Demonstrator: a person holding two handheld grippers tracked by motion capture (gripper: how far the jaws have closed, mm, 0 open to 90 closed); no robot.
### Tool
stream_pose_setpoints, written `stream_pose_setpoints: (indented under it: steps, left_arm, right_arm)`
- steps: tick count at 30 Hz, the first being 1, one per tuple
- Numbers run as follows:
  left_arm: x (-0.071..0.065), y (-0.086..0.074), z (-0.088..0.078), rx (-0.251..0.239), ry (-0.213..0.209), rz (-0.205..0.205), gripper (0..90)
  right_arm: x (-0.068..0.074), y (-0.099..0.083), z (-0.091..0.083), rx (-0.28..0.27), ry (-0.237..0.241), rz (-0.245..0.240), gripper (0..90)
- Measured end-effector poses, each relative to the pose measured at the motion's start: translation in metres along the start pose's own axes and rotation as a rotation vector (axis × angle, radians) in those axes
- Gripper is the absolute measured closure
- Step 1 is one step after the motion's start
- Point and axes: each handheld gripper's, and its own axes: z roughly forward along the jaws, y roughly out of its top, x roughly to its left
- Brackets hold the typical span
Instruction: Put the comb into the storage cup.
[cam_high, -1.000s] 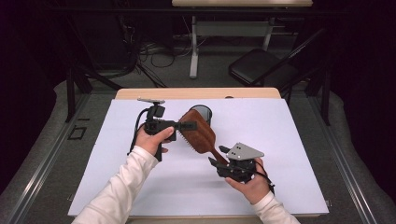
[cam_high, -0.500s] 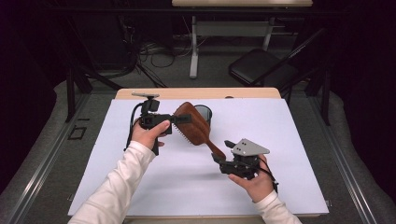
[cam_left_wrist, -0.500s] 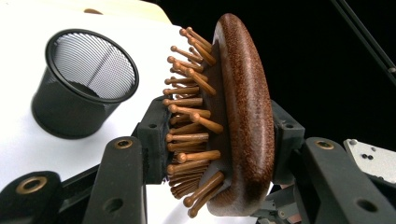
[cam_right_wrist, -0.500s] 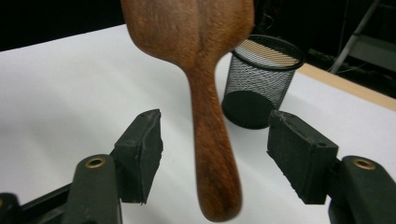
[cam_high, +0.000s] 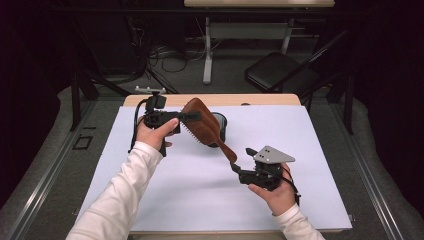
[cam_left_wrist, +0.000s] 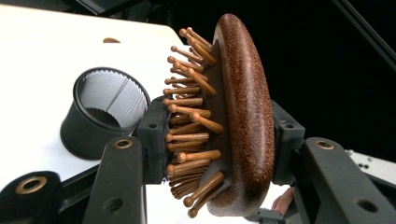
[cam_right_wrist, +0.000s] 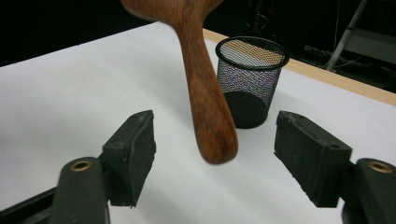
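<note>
Left tool (cam_high: 187, 116) pinching hairbrush (cam_high: 200, 120) head; right tool (cam_right_wrist: 212, 158) spread, just opening around handle. Could pivot, probably striking mesh cup (cam_high: 220, 127).

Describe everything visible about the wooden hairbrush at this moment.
The wooden hairbrush is reddish-brown, with an oval head, round-tipped wooden pins and a tapering handle. It hangs tilted above the white table, clamped across its head by the left gripper, handle sloping down toward the right gripper, whose jaws, just opened, flank the handle tip without touching.

hairbrush (cam_right_wrist: 205, 84) head cut off at top edge
</note>
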Motion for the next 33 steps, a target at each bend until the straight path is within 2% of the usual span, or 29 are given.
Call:
stream_pose_setpoints:
  steps: [4,20,33]
  left_arm:
    - [-0.006,0.010,-0.003,-0.007,0.011,0.020,52.0]
    - [-0.016,0.041,-0.013,-0.043,0.067,0.034,52.0]
    - [-0.014,0.054,-0.016,-0.065,0.104,0.027,52.0]
  right_arm:
    - [-0.001,0.000,0.000,0.003,-0.005,-0.009,25.1]
    - [-0.005,-0.001,0.001,0.032,-0.018,0.002,17.6]
    - [-0.005,-0.002,0.003,0.039,-0.014,0.002,17.2]
